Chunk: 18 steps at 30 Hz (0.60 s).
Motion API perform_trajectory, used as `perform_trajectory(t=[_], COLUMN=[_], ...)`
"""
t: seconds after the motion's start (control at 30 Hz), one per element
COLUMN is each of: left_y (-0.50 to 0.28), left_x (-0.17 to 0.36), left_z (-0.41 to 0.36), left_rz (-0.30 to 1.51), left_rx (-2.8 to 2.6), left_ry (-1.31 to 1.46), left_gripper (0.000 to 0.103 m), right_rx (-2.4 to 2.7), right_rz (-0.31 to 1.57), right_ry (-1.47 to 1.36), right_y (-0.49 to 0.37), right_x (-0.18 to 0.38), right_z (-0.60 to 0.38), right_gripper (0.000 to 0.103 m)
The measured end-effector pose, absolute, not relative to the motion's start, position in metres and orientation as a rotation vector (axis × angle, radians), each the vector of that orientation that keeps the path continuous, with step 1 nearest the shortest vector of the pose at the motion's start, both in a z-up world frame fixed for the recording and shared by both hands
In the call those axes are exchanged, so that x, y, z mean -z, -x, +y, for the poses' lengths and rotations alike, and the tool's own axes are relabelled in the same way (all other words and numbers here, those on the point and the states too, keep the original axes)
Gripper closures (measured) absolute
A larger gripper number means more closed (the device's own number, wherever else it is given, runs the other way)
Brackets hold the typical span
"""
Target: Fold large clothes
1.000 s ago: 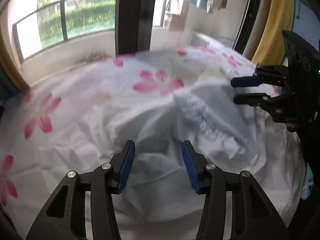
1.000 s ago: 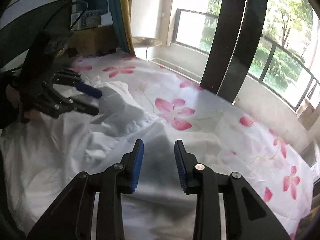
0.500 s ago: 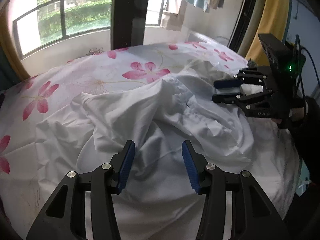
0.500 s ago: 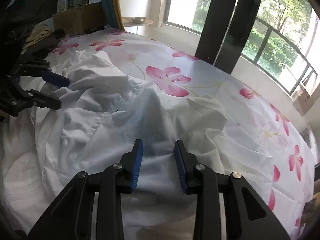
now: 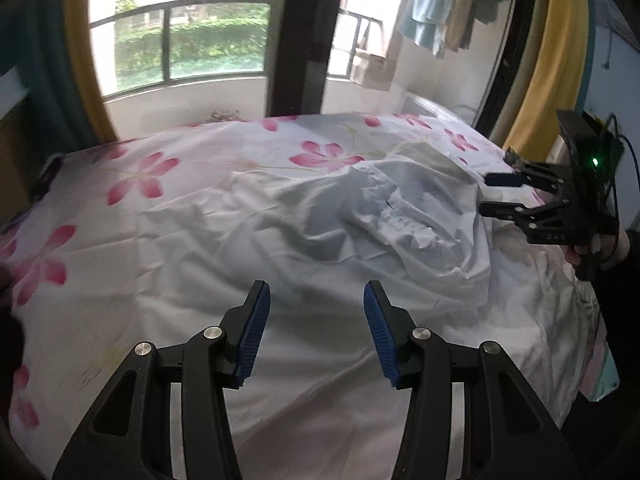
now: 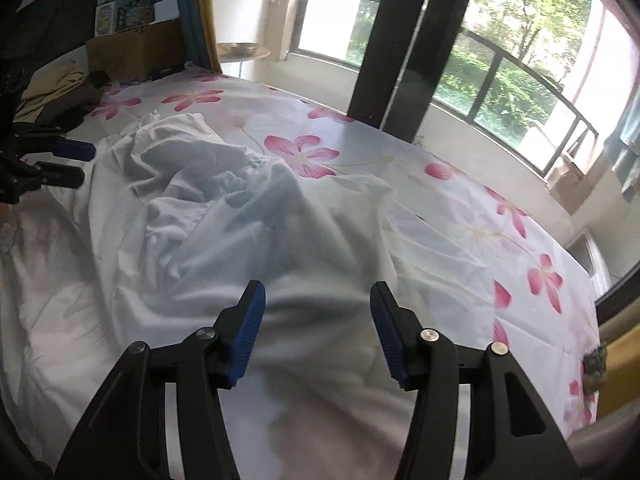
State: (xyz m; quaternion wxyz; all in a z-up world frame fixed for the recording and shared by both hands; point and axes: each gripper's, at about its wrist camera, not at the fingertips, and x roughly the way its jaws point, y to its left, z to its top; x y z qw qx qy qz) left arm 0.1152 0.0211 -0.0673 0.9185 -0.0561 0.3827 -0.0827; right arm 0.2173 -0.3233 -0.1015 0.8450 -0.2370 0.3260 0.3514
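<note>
A crumpled white garment [image 5: 372, 220] lies in a heap on the bed, over a white sheet printed with pink flowers [image 5: 140, 176]. My left gripper [image 5: 316, 320] hovers open above the near part of the cloth with nothing between its blue pads. My right gripper [image 6: 316, 320] hangs over the garment [image 6: 224, 200] from the other side; its jaws are opening and no cloth is between them. Each gripper shows in the other's view: the right gripper [image 5: 494, 196] at the garment's right edge, held by a hand, and the left gripper [image 6: 66, 164] at its left edge.
Beyond the bed are a large window with a railing [image 5: 180, 40] and a dark pillar [image 5: 304, 40]. A yellow curtain [image 5: 548, 64] and hanging clothes [image 5: 436, 8] are at the right. A cardboard box [image 6: 132, 52] and a small round table [image 6: 244, 50] stand past the bed's far corner.
The right gripper's jaws have spread wider. Both grippers have drawn back from the heap, which now lies lower and more spread out on the bed.
</note>
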Motion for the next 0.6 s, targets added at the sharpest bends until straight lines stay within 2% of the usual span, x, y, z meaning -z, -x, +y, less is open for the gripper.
perform_trajectory(t=[0.6], left_y=[-0.003], left_x=[0.058], left_z=[0.069], left_rz=[0.713], left_rx=[-0.018], left_ry=[0.155], left_gripper=[0.051], right_rx=[-0.556], right_rz=[0.642], right_ry=[0.375], right_y=[-0.164], right_x=[0.081], right_z=[-0.398], right_gripper=[0.048])
